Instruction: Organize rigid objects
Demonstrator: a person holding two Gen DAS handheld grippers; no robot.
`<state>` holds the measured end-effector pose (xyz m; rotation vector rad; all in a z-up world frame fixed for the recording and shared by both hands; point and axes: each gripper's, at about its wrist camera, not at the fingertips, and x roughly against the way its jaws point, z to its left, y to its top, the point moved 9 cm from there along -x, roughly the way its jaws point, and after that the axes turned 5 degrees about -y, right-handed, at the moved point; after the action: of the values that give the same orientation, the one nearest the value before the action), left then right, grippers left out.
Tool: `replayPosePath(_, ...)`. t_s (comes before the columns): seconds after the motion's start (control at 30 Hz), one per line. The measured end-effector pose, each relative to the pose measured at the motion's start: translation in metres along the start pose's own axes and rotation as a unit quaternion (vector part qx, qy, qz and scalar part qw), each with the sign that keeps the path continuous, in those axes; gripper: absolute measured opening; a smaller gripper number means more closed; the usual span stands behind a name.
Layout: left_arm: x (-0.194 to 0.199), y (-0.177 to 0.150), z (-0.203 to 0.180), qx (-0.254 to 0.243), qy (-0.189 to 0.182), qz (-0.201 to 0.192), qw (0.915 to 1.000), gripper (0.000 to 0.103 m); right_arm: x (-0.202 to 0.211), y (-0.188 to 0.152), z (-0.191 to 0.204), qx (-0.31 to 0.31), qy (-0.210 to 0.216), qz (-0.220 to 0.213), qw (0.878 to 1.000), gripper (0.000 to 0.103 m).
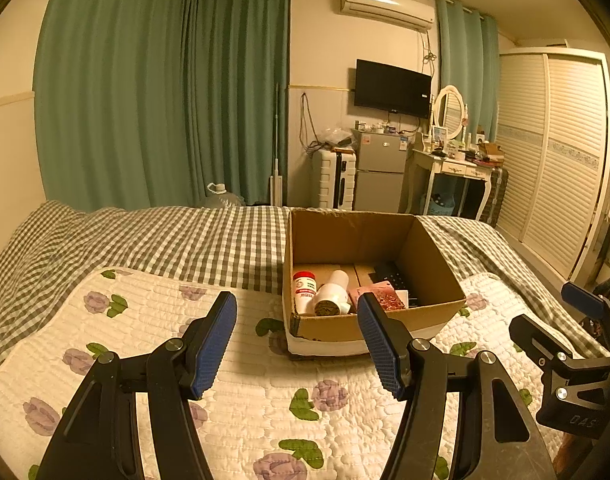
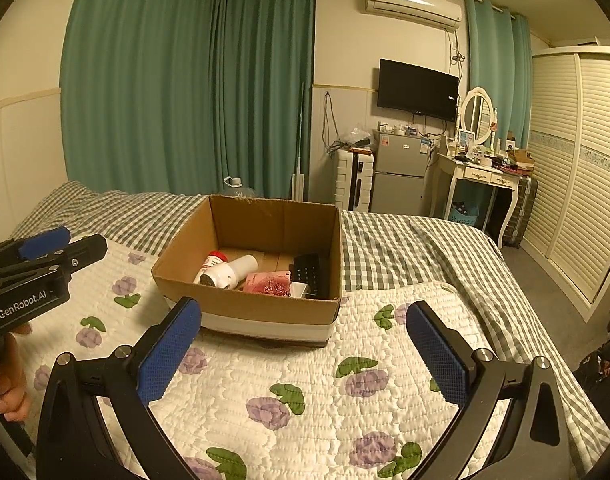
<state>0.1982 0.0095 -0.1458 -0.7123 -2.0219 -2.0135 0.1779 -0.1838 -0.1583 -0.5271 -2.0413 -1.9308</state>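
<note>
Open brown cardboard box on the white floral quilt, nothing blocking it.
Inside lie a white red-capped bottle, white hair dryer, pink card; left gripper and right gripper gape apart, empty.

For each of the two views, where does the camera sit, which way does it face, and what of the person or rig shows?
Left wrist: on the left gripper, looking forward and slightly down over the quilt at the cardboard box; its two open fingers show, with the right gripper at the right edge.
Right wrist: on the right gripper, facing the same way; open fingers show, plus the left gripper and a hand at the left edge.
Shared: box, quilt, curtains, television.
</note>
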Motion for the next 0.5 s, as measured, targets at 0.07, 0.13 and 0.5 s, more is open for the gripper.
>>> replayPosePath(0.07, -0.0001, 0.0003, 0.0004, 0.000, 0.000, 0.000, 1.0000, 0.066, 0.0001, 0.0001, 0.0001, 0.000, 0.000, 0.001, 1.000, 0.103)
replayPosePath(0.13, 0.0002, 0.0003, 0.0008, -0.001, 0.002, 0.000, 1.0000, 0.066, -0.0001, -0.0005, -0.0001, 0.000, 0.000, 0.002, 1.000, 0.103)
replayPosePath(0.5, 0.0022, -0.0001, 0.0019, 0.004, 0.008, -0.003, 1.0000, 0.066, -0.0008, -0.0014, 0.0021, -0.001, 0.000, 0.002, 1.000, 0.103)
